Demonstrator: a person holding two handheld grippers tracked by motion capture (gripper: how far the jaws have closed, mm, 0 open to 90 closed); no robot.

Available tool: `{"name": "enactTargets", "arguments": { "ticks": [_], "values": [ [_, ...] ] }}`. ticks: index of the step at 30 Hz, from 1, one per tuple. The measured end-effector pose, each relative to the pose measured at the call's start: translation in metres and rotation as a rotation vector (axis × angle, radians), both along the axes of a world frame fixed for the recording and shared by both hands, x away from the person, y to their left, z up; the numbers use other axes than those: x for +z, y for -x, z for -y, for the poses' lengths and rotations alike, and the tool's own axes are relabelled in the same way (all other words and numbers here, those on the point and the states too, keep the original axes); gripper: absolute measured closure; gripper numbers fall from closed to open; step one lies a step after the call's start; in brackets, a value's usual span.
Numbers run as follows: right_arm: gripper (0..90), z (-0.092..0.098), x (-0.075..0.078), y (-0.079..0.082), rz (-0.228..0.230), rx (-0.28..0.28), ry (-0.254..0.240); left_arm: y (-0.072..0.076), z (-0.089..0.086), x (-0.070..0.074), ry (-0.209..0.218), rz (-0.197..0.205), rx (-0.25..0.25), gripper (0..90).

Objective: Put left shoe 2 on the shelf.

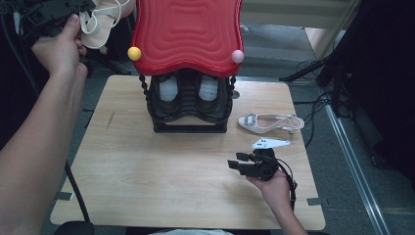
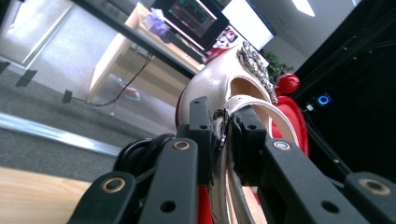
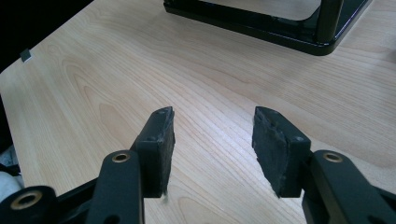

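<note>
At the top left, a hand lifts my left gripper [image 1: 84, 11] well above the table, beside the red top [image 1: 186, 29] of the shoe rack. In the left gripper view its jaws [image 2: 226, 126] are shut on the strap of a white sandal [image 2: 210, 84] with a sparkling buckle; the sandal [image 1: 100, 22] hangs from them. A matching white sandal [image 1: 271, 122] lies on the wooden table [image 1: 127, 171], right of the rack. My right gripper [image 1: 234, 160] rests low over the table's front right, open, with nothing between its fingers [image 3: 212, 135].
The black rack [image 1: 188, 105] stands at the table's back centre with dark shoes on its lower shelf; its base [image 3: 261, 23] lies ahead of the right gripper. Yellow [image 1: 134, 53] and pink [image 1: 237, 56] knobs stick out of the red top. Cables and stands lie on the floor at right.
</note>
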State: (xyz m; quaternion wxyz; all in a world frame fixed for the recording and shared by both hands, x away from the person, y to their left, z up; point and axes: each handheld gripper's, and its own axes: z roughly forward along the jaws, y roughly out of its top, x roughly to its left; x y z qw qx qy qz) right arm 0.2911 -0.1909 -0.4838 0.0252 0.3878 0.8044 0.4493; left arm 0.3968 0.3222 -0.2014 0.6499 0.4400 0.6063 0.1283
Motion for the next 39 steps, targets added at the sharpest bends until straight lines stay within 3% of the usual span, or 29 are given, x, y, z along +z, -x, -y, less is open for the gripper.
{"name": "enactTargets", "arguments": {
  "ticks": [7, 20, 31, 37, 39],
  "values": [
    [50.4, 0.000, 0.000, 0.000, 0.001, -0.002, -0.002, -0.005, 0.026, 0.014, -0.005, 0.010, -0.047, 80.9],
    [50.3, 0.001, 0.002, 0.001, 0.008, 0.007, -0.004, -0.021, 0.081, 0.019, -0.042, 0.004, -0.123, 80.9],
    [50.3, 0.001, 0.002, 0.002, 0.013, 0.008, -0.007, -0.031, 0.106, 0.001, -0.031, -0.020, -0.156, 80.7],
    [50.4, 0.002, 0.002, 0.001, 0.012, 0.005, -0.006, -0.034, 0.113, -0.010, -0.069, -0.043, -0.169, 80.2],
    [50.3, 0.002, 0.002, 0.001, 0.013, 0.006, -0.006, -0.034, 0.112, -0.013, -0.063, -0.044, -0.167, 79.8]
  ]
}}
